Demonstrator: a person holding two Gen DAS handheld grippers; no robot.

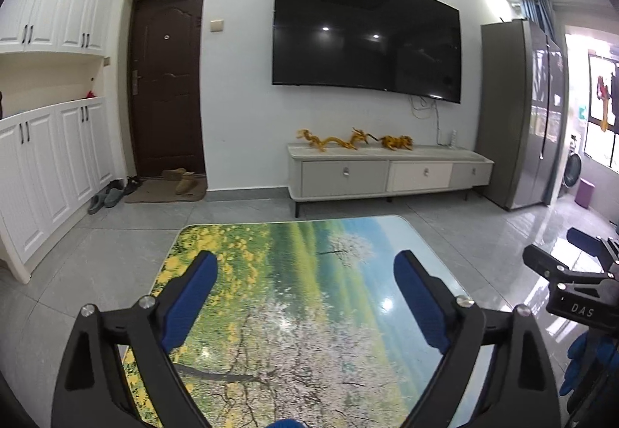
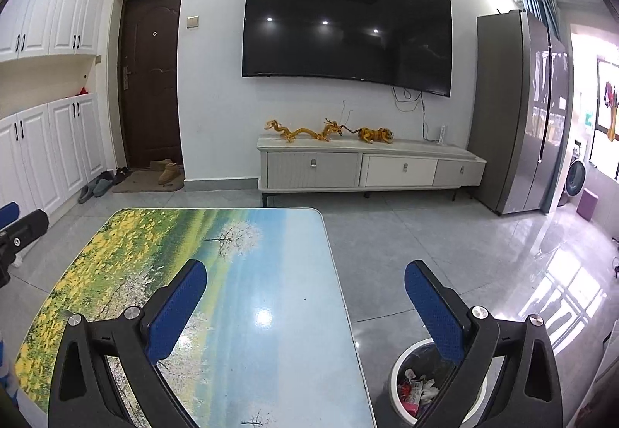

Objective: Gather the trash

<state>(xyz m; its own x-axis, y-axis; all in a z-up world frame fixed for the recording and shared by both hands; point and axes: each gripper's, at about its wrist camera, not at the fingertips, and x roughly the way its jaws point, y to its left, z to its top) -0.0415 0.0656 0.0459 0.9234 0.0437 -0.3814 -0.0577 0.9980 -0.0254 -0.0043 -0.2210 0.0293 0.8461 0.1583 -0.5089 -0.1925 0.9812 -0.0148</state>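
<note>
My left gripper point(image 1: 305, 265) hangs over the table point(image 1: 294, 273) with the landscape print, its blue-padded jaws wide open and nothing between them. My right gripper point(image 2: 305, 273) is also open and holds nothing, above the table's right edge point(image 2: 332, 273). A round trash bin point(image 2: 402, 362) with a dark liner stands on the floor to the right of the table, partly behind the right finger; crumpled wrappers and paper scraps point(image 2: 416, 387) lie inside it. The right gripper's black body point(image 1: 572, 285) shows at the right edge of the left wrist view, and the left gripper's finger point(image 2: 19, 230) at the left edge of the right wrist view.
Past the table are grey floor tiles, a low TV cabinet point(image 1: 387, 172) with golden dragon figures, and a wall TV point(image 1: 367, 33). White cupboards point(image 1: 50, 172) line the left. Shoes and a mat point(image 1: 166, 190) lie by the brown door. A tall fridge point(image 1: 518, 110) stands right.
</note>
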